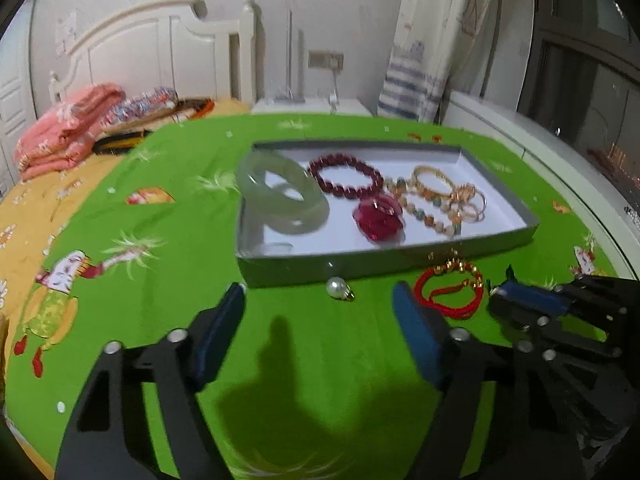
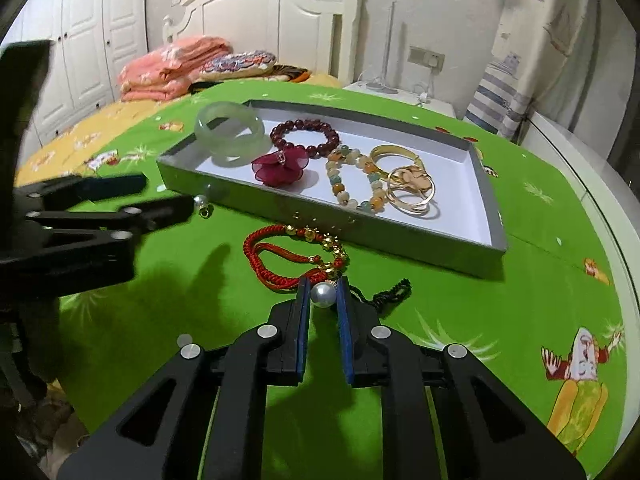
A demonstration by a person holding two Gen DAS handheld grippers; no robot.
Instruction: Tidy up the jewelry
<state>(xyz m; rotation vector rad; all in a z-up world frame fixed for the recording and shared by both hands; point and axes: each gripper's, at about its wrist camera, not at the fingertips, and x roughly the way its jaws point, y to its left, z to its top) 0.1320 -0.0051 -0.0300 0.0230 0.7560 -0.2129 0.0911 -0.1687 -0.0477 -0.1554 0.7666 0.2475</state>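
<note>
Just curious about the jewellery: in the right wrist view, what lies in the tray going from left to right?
Pale green bangle → dark red fabric flower → mixed-colour bead bracelet → gold rings, all in the grey tray.

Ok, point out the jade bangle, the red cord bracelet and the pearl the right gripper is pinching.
jade bangle point(image 2: 229, 133): right wrist view, on its front wall.
red cord bracelet point(image 2: 251, 245): right wrist view, on its left braided loop.
pearl point(image 2: 324, 295): right wrist view, centre of the bead.
</note>
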